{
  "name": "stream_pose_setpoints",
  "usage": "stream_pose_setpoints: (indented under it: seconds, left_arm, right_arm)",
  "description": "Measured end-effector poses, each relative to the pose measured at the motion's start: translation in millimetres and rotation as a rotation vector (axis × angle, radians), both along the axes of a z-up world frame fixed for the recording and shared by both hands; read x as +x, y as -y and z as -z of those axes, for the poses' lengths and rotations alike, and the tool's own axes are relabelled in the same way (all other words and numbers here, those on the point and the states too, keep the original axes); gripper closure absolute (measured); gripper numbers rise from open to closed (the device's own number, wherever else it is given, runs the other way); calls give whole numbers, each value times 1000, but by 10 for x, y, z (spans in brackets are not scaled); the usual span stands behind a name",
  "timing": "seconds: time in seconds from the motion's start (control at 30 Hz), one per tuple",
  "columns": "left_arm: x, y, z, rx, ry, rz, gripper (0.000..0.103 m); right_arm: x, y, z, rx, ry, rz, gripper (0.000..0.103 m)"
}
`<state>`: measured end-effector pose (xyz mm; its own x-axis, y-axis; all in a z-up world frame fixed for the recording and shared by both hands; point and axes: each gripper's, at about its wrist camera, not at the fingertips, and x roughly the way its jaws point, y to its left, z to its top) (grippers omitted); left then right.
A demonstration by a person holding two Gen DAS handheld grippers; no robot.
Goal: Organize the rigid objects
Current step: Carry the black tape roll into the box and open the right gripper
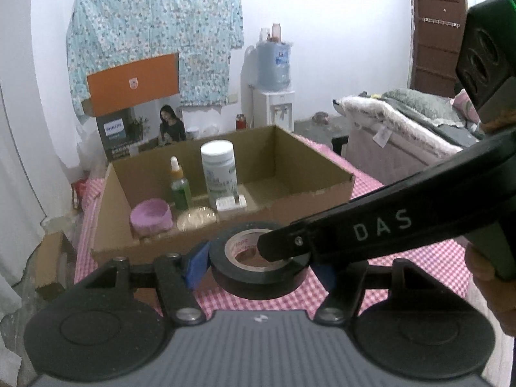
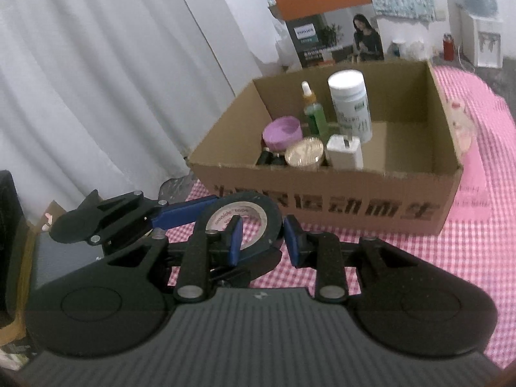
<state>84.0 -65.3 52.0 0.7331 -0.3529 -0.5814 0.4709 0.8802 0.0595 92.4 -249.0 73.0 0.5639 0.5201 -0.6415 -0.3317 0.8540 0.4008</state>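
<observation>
Black tape roll (image 1: 258, 258) held above pink checked tablecloth (image 1: 429, 258), just before cardboard box (image 1: 309, 193). Roll clamped across outer rim by left gripper (image 1: 259, 266). Roll's wall pinched by right gripper (image 2: 262, 237), one pad inside core, one outside. White bottle (image 2: 350, 109), dropper bottle (image 2: 314, 113), purple bowl (image 2: 282, 132), white charger (image 2: 345, 151) seen inside box.
</observation>
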Motion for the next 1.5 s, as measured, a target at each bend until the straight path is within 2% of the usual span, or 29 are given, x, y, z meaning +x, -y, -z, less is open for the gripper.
stream_pose_setpoints:
  seconds: [0.23, 0.33, 0.57, 0.9, 1.23, 1.5]
  left_arm:
    - [282, 84, -197, -12, 39, 17, 35]
    - [498, 162, -232, -24, 32, 22, 35]
    - [1097, 433, -83, -55, -78, 24, 36]
    - [1735, 748, 229, -84, -254, 38, 35]
    - [1958, 831, 408, -110, -397, 28, 35]
    - [1898, 755, 341, -127, -381, 26, 36]
  right_arm:
    - [233, 58, -266, -25, 47, -14, 74]
    - [399, 107, -366, -38, 57, -20, 74]
    - [992, 325, -338, -93, -9, -33, 74]
    - [1702, 526, -17, -218, -138, -75, 74]
    - [2015, 494, 106, -325, -141, -139, 74]
    - [1984, 554, 105, -308, -128, -124, 74]
